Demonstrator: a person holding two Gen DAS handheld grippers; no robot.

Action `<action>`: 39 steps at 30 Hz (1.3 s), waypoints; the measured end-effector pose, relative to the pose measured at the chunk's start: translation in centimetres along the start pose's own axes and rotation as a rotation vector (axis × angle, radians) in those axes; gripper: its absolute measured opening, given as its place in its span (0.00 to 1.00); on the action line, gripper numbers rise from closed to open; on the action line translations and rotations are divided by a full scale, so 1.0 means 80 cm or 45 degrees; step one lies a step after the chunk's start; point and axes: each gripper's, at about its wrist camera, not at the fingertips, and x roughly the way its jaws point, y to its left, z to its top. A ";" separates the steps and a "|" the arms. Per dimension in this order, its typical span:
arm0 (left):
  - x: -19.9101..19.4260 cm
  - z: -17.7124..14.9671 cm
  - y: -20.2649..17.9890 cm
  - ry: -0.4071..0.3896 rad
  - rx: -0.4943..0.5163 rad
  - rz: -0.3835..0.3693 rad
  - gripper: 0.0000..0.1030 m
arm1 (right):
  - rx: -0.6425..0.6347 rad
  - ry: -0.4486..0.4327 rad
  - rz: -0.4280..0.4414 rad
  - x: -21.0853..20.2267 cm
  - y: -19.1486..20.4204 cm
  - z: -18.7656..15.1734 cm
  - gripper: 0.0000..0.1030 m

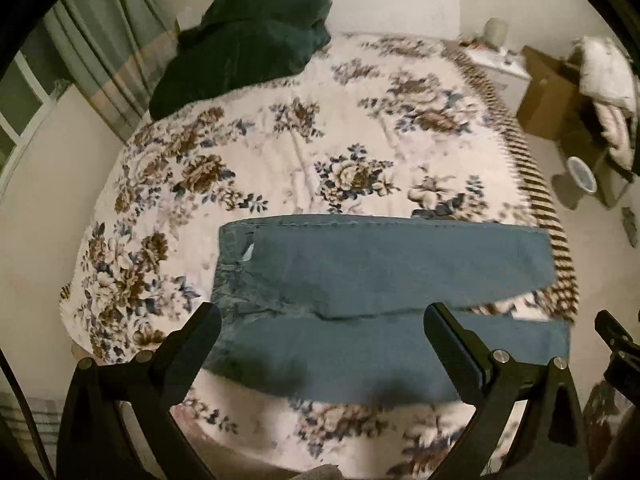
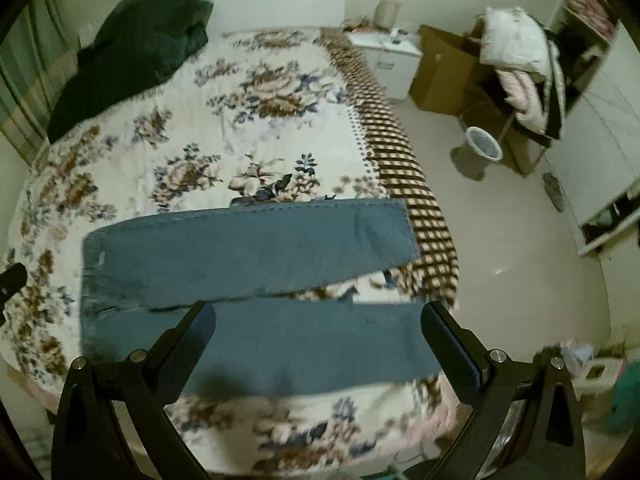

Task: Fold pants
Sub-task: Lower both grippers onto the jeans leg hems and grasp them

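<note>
The pants (image 1: 360,300) lie spread flat across the near part of the bed (image 1: 280,152), on its flowered cover, with the waistband toward the left and both legs running out to the right, where the hems reach the checked border of the cover. The two legs lie side by side with a narrow gap opening between them toward the hems.

The cloth looks like blue denim — likely fairly heavy, limp but thick, and rough enough not to slip from a pinch. It should crease willingly yet sag if held at one point only, so a hold at two spread points seems wise: waistband edge for one, hem of the near leg for the other.

The left tongs (image 1: 320,322) hover above the near leg, spread wide and holding nothing. The right tongs (image 2: 318,320) do likewise — apart and empty above the same leg.
</note>
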 end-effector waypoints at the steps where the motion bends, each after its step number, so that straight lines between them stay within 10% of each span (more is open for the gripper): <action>1: 0.029 0.013 -0.012 0.018 -0.002 0.007 1.00 | -0.021 0.014 0.006 0.029 -0.002 0.016 1.00; 9: 0.222 0.070 -0.080 0.151 0.140 0.041 1.00 | -0.353 0.143 -0.083 0.297 0.040 0.109 1.00; 19: 0.454 0.091 -0.173 0.334 0.767 0.121 1.00 | -0.892 0.443 -0.226 0.546 0.116 0.110 1.00; 28: 0.542 0.099 -0.197 0.508 1.125 0.022 1.00 | -1.252 0.695 -0.209 0.637 0.137 0.116 1.00; 34: 0.564 0.108 -0.188 0.633 1.112 -0.157 1.00 | -1.359 0.751 -0.155 0.655 0.137 0.123 0.99; 39: 0.554 0.105 -0.173 0.639 1.084 -0.277 0.70 | -1.343 0.805 -0.011 0.652 0.144 0.122 0.55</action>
